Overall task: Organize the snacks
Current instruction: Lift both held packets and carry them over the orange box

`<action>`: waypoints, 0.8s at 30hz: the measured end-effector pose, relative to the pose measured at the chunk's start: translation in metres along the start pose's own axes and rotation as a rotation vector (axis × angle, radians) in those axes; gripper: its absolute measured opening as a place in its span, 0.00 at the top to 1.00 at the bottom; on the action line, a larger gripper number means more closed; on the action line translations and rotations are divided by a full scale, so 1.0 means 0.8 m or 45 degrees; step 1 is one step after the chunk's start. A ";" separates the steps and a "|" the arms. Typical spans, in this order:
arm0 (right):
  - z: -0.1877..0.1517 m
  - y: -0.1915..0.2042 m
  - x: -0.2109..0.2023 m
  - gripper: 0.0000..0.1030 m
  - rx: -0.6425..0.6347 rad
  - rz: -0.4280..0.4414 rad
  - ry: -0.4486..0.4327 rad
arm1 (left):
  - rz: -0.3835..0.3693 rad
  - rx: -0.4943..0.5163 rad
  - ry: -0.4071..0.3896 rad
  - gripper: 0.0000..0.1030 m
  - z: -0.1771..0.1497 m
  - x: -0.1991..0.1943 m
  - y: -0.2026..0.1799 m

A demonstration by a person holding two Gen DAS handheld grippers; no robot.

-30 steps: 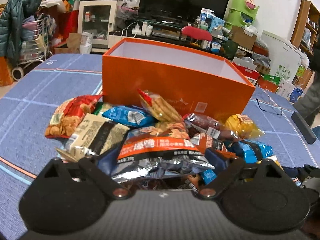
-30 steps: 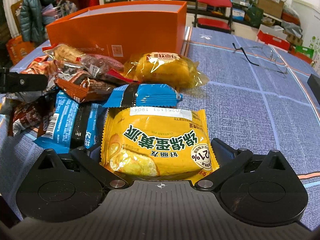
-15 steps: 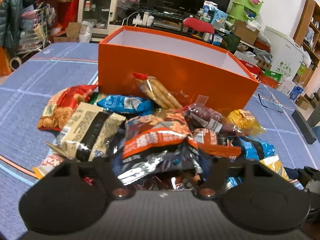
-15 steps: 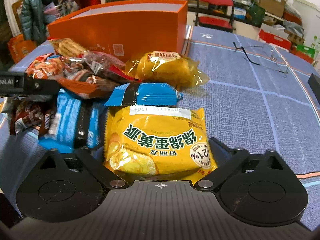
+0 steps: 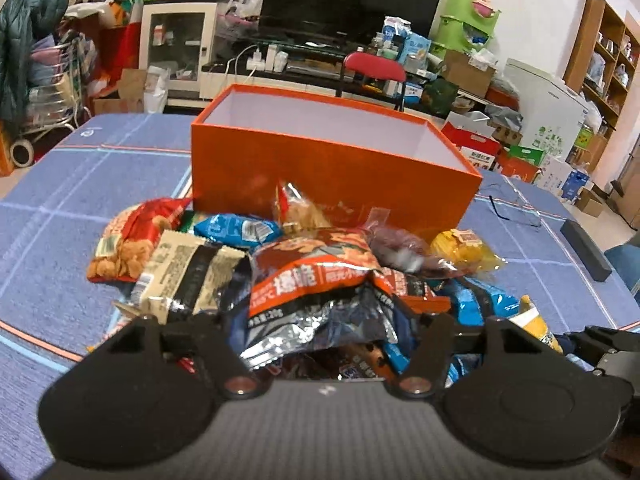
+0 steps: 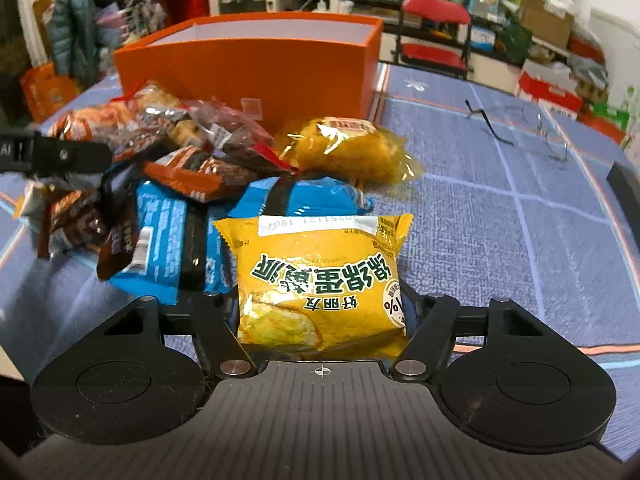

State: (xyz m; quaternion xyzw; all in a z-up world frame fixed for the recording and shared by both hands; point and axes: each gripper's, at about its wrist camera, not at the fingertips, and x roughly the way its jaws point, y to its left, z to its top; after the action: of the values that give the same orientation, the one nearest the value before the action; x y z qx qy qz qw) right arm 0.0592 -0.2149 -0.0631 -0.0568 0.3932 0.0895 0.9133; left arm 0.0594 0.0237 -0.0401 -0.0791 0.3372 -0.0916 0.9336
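The left gripper [image 5: 320, 332] had its jaws clenched on an orange-and-silver snack packet [image 5: 316, 280], which sat raised above the heap of snacks [image 5: 224, 256] on the blue desk [image 5: 60, 216]. Just beyond the heap stood the open orange box [image 5: 332, 172], its white inside showing no contents from this angle. A red peanut bag [image 5: 132, 240] and a beige wrapper [image 5: 184, 276] lay to the left of the held packet.

The right gripper [image 6: 322, 316] had its jaws grasping a yellow custard-pie packet [image 6: 320, 284] by its near end, the packet's far end reaching toward a blue wrapper [image 6: 304, 196]. Past that lay a clear bag of yellow cake [image 6: 348, 148], near the box's corner. A pair of glasses [image 6: 520, 128] rested on the desk, well apart to the right.
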 end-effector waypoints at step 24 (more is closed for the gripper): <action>0.010 0.022 -0.063 0.45 -0.169 -0.179 -0.243 | 0.065 0.126 -0.157 0.38 0.009 -0.035 -0.009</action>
State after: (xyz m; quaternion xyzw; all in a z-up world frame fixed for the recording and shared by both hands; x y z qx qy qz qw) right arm 0.0272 -0.2023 -0.0214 -0.1358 0.2928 0.0563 0.9448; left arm 0.0420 0.0239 -0.0161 -0.0299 0.2759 -0.0794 0.9574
